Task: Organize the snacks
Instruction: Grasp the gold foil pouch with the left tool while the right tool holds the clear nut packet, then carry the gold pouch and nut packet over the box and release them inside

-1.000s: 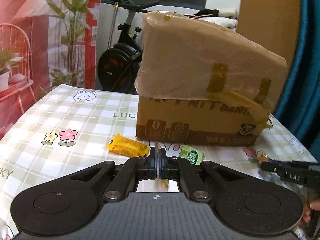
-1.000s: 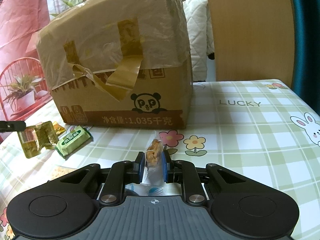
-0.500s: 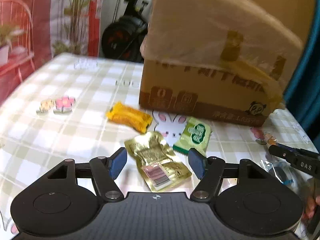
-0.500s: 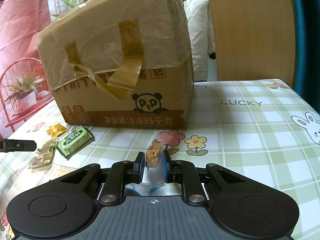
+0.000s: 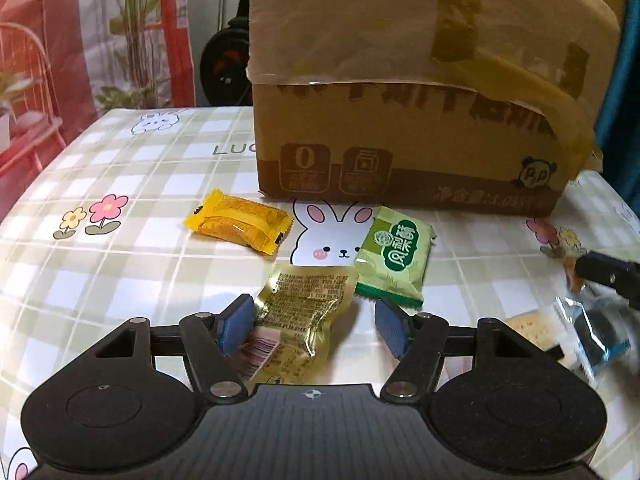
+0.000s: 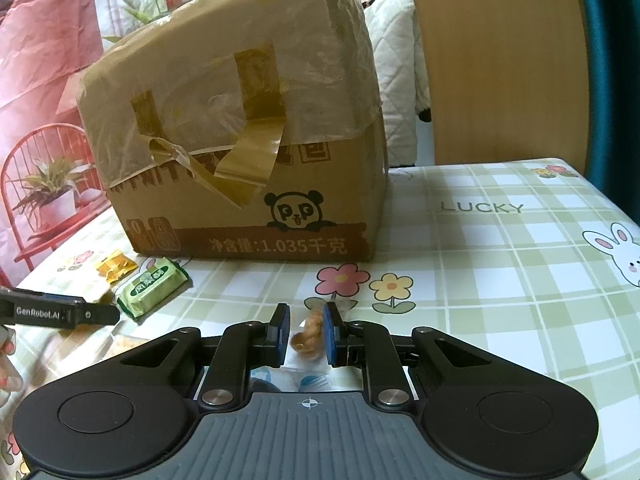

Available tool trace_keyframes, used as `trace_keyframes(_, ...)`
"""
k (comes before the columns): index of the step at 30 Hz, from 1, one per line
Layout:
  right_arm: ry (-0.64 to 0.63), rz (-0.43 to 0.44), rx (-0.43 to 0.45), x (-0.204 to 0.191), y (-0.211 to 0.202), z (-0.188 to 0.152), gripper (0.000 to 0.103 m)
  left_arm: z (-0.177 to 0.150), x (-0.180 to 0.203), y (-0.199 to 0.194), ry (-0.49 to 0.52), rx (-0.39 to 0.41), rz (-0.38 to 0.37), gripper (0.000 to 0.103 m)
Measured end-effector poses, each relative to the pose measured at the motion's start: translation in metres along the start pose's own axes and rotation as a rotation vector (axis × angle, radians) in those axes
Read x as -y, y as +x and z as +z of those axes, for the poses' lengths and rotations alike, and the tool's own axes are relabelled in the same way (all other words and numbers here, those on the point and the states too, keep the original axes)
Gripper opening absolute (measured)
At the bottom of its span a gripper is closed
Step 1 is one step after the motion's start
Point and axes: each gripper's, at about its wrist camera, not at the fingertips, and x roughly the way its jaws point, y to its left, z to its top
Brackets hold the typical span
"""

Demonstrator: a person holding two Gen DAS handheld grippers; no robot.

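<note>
My left gripper is open, its jaws wide on either side of a gold foil snack packet that lies on the table. A green snack pack and an orange-yellow snack pack lie just beyond it, in front of the taped cardboard box. My right gripper has its jaws a little apart around a clear packet of brown nuts; whether the pads still press it I cannot tell. The green pack and the box also show in the right wrist view.
The table wears a green checked cloth with rabbits and flowers. A cracker pack lies at the right. A wooden chair back stands behind the table. A red rack with a plant is at the left.
My left gripper opened and let the gold packet drop onto the table, then moved closer over it. My right gripper's jaws have spread slightly around the nut packet.
</note>
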Motion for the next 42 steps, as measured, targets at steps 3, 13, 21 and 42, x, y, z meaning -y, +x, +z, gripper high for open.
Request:
trace_keyframes(3, -0.002, 0.001, -0.003, 0.0, 0.001, 0.0, 0.016, -0.004, -0.006, -0.007, -0.001, 0.014, -0.038, 0.068)
trace_keyframes(13, 0.004, -0.03, 0.018, -0.001, -0.003, -0.001, 0.031, -0.008, -0.037, -0.017, -0.087, 0.043, -0.062, 0.069)
trace_keyframes(21, 0.001, -0.053, -0.042, -0.001, 0.007, 0.0, 0.034, -0.014, -0.032, -0.015, -0.056, 0.037, -0.069, 0.069)
trace_keyframes(42, -0.026, -0.044, -0.071, -0.004, 0.018, 0.002, 0.018, -0.011, -0.011, -0.006, 0.068, 0.023, -0.013, 0.062)
